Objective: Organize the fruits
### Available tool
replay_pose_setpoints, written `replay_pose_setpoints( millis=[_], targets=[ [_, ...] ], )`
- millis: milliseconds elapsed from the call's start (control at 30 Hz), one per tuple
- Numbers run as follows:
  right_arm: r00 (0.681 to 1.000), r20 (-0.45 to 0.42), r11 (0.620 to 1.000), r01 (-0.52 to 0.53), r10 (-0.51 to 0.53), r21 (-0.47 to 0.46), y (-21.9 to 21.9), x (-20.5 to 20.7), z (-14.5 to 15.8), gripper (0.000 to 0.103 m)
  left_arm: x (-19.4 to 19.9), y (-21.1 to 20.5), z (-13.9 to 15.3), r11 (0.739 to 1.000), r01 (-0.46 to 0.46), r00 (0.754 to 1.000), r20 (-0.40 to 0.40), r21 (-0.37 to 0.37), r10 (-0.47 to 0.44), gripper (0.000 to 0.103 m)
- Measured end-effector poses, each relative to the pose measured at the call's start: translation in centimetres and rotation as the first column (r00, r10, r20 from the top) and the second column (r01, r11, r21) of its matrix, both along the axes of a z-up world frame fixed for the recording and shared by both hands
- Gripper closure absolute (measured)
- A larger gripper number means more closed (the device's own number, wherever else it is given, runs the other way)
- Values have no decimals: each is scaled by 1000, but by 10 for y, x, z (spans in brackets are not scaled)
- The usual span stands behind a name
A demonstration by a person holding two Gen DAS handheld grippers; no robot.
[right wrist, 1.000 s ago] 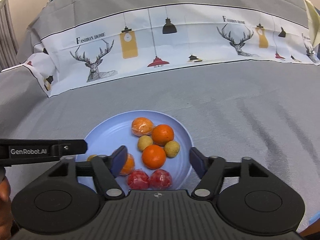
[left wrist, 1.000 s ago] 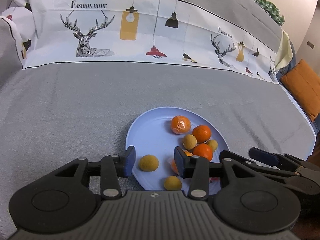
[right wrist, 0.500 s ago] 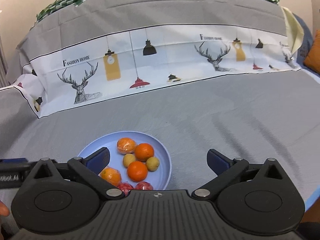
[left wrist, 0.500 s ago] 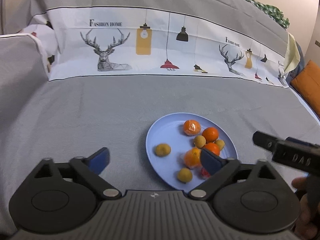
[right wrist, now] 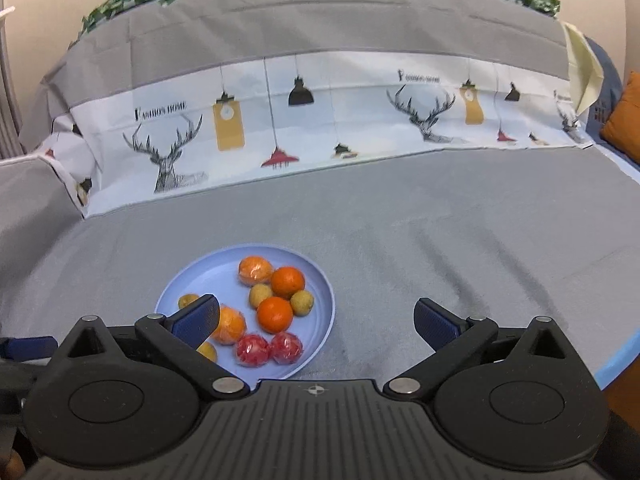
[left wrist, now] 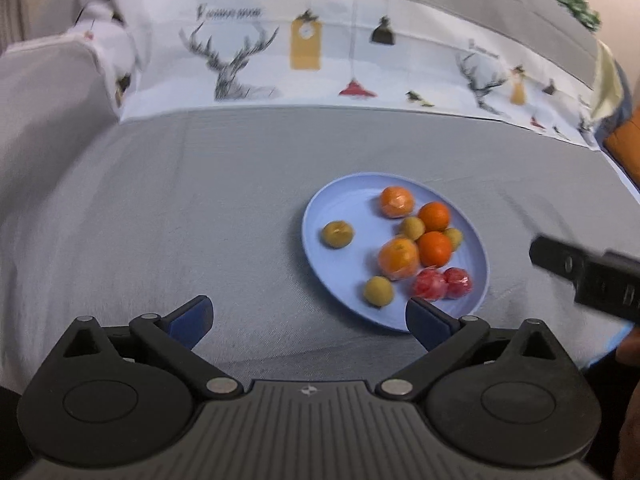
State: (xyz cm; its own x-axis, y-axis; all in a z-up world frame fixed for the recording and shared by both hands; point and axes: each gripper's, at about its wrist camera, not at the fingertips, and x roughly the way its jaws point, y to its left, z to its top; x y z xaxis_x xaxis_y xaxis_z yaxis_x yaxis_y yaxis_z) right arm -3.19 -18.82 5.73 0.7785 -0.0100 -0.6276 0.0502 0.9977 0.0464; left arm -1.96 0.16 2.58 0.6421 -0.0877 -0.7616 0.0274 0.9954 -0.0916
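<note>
A light blue plate [left wrist: 344, 200] lies on the grey cloth and holds several fruits: oranges [left wrist: 434, 248], small yellow-brown fruits [left wrist: 338, 233] and two red wrapped fruits [left wrist: 430, 285]. My left gripper [left wrist: 308, 320] is open and empty, held back from the plate's near left edge. In the right wrist view the plate [right wrist: 208, 276] lies low and left of centre with the oranges [right wrist: 274, 313] and red fruits [right wrist: 253, 350] on it. My right gripper [right wrist: 316, 320] is open and empty above the plate's near right edge. Its body shows in the left wrist view [left wrist: 592, 276].
The grey cloth [right wrist: 440, 216] covers the flat surface. A printed deer-and-lamp cloth [right wrist: 280, 120] rises at the back. An orange cushion [right wrist: 624, 120] sits at the far right. A blue table edge [right wrist: 618, 356] shows at the lower right.
Both grippers have opened wide and pulled back and up from the plate. The fruits on the plate have not moved.
</note>
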Motion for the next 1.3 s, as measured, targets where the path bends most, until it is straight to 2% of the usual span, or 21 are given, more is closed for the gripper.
replay_pose_setpoints(
  millis=[100,167,300,1300],
  targets=[
    [1000,-22,1000,-11,10,-25,4,3,-15,1,6,7,-5,999,-22,999,-28,-29,21,1],
    [998,-64,999,-13,11,-38,8,10,-20,1,9,8,-7,999,-28,999,-37,-27,27,1],
    [997,-72,999,-25,22,-44,11,12,-23,1,11,7,-7,999,-25,999,-42,-25,23,1],
    [997,-78,999,-27,25,-22,10,14,-23,1,14,1,-13,1000,-10,999,-53,-14,9,1]
  ],
)
